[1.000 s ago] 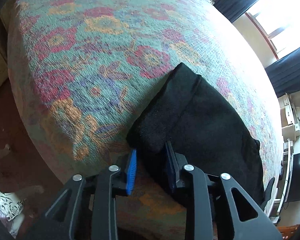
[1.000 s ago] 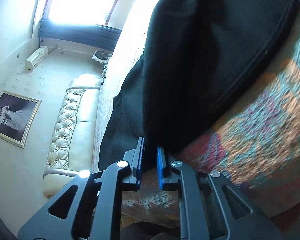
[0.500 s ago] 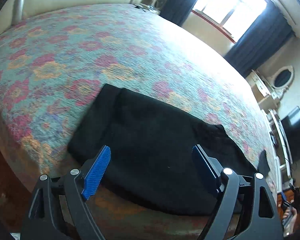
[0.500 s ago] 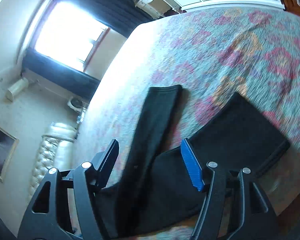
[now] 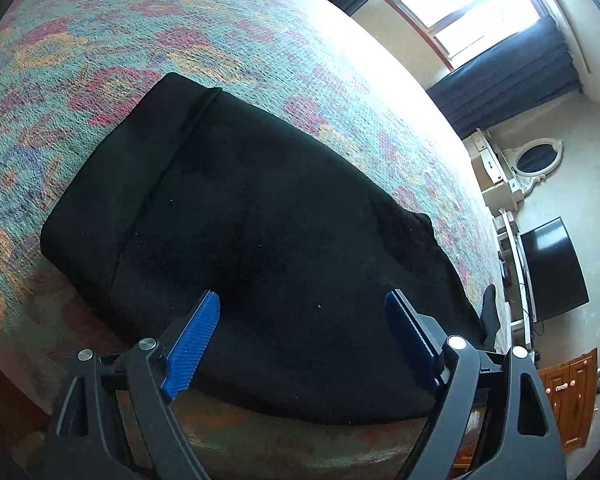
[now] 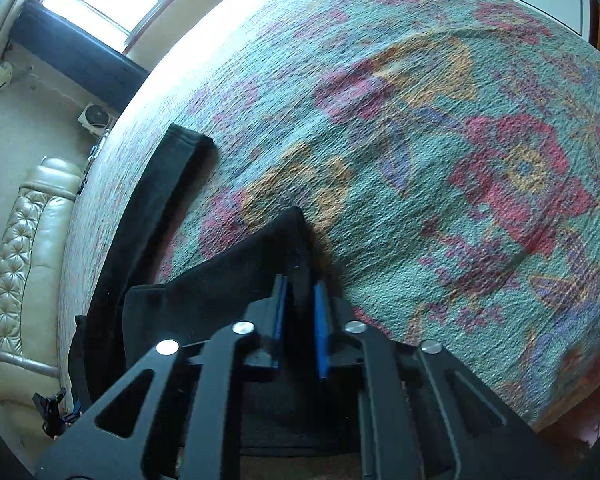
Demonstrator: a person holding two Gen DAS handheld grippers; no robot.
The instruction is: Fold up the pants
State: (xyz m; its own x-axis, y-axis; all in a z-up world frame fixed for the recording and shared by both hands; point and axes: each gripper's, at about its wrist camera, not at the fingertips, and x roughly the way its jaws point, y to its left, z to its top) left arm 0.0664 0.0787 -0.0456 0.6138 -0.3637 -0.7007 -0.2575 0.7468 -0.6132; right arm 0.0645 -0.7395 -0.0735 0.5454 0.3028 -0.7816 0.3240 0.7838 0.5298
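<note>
The black pants (image 5: 260, 216) lie folded on a floral bedspread (image 5: 100, 40) near the bed's front edge. My left gripper (image 5: 300, 320) is open and empty, hovering over the near edge of the pants. In the right wrist view my right gripper (image 6: 300, 312) is shut on a corner of the black pants (image 6: 236, 280), lifted a little off the bedspread (image 6: 460, 160). A long black strip of the pants (image 6: 152, 208) stretches away to the left.
A cream tufted headboard (image 6: 24, 248) stands at the bed's left. A window with dark curtains (image 5: 508, 48), a white dresser with an oval mirror (image 5: 536, 156), a black TV (image 5: 552, 272) and a wooden cabinet (image 5: 568, 396) line the room.
My right gripper was open half a second ago and has shut on a corner of the pants. My left gripper stayed open and moved closer over the pants.
</note>
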